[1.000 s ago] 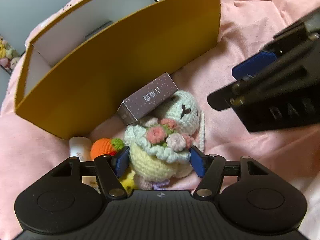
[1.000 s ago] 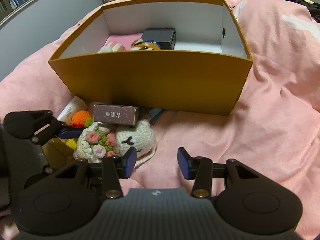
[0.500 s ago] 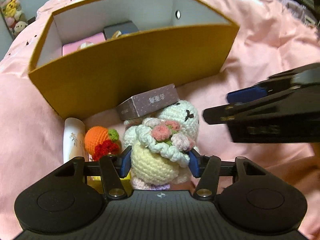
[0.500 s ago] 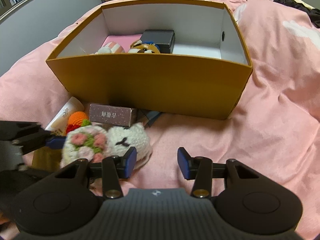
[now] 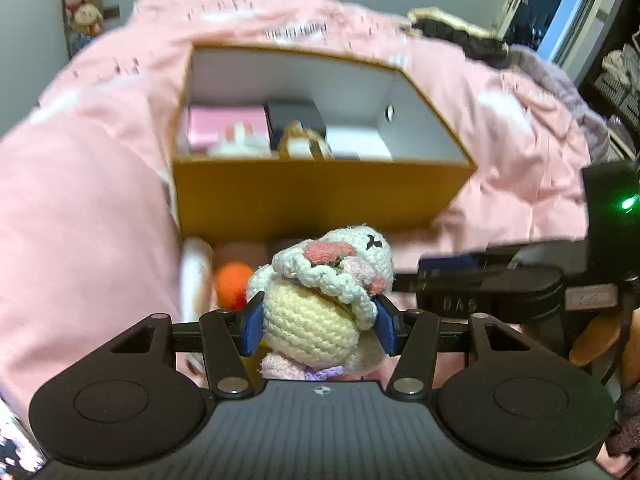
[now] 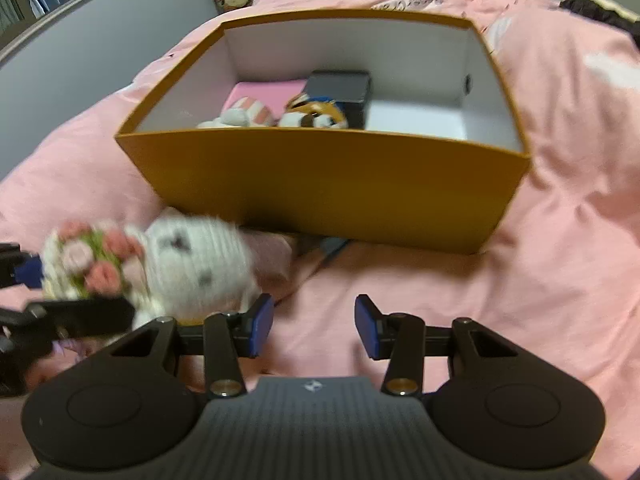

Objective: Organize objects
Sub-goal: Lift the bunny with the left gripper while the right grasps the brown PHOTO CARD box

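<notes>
While the left gripper point(image 5: 318, 326) clamps its blue fingers point(image 5: 253, 326) on the cream body of the crochet bunny point(image 5: 320, 296), low in the centre of the left view, the step in hand looks like carrying that toy into the box point(image 5: 320, 196). To do it well, I judge the grip should stay on the firm body rather than the frilled bouquet, the toy should rise clear of the near wall before moving forward, and the release should come over the bare white floor at the right side of the box, where nothing lies. The right gripper point(image 6: 315, 326) holds nothing, its fingers set moderately apart over the pink bedding point(image 6: 560, 240), and should keep out of the path. The bunny shows blurred at the left of the right view, so the lift seems under way. Counting: one box; four things inside it, namely a pink case point(image 6: 266, 92), a dark case point(image 6: 340, 84), a striped plush point(image 6: 244, 114) and an orange plush point(image 6: 312, 110); outside, one bunny, one orange ball point(image 5: 234, 284), one white tube point(image 5: 196, 276), and other items under the bunny too blurred to count.
</notes>
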Tool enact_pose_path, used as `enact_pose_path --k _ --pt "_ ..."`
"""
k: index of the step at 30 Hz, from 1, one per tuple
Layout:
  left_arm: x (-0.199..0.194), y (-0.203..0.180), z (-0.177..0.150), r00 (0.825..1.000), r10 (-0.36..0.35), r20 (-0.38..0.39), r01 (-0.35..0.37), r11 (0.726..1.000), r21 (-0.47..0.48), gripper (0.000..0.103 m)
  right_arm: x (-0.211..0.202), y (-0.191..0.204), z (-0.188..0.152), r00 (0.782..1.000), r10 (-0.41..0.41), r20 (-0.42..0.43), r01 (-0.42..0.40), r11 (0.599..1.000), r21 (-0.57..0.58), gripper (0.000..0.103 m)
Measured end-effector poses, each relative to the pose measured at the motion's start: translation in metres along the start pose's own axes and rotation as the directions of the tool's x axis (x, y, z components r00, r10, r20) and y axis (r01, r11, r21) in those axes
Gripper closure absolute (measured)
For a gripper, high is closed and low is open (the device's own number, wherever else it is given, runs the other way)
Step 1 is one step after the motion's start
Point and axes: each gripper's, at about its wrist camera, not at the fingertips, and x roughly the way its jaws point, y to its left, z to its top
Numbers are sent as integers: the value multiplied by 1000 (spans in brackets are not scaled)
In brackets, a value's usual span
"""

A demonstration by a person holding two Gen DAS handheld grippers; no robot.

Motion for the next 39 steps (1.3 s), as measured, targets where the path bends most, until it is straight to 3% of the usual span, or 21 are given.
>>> enact_pose_path --k 5,10,16,20,23,28,32,36,39 --pt "-14 25 11 997 53 48 -49 996 -70 40 7 1 7 997 79 -23 -77 994 80 55" --pt "1 40 14 994 107 13 -105 987 -125 40 27 -5 12 986 147 -74 -132 974 186 55" --pt "26 39 10 986 161 -51 -164 984 -76 39 63 -9 17 973 172 -151 -137 966 219 55" --pt "34 44 5 985 130 -116 -138 988 -63 38 80 -9 21 966 183 -181 -142 965 219 57" --pt "35 38 4 981 121 -153 -120 993 17 37 90 -11 20 953 231 -195 -180 952 248 58" --pt "36 28 4 974 133 -182 -115 988 106 36 96 -10 18 950 249 -191 -198 948 248 55" --pt "38 13 0 968 141 -208 -90 967 239 35 95 -9 16 948 256 -189 -221 957 189 55" --pt "33 6 -2 964 168 -207 -97 945 313 35 78 -1 17 957 233 -171 -215 970 116 70" --pt "34 10 -3 965 166 -201 -100 947 305 35 65 8 17 951 267 -154 -259 963 70 77"
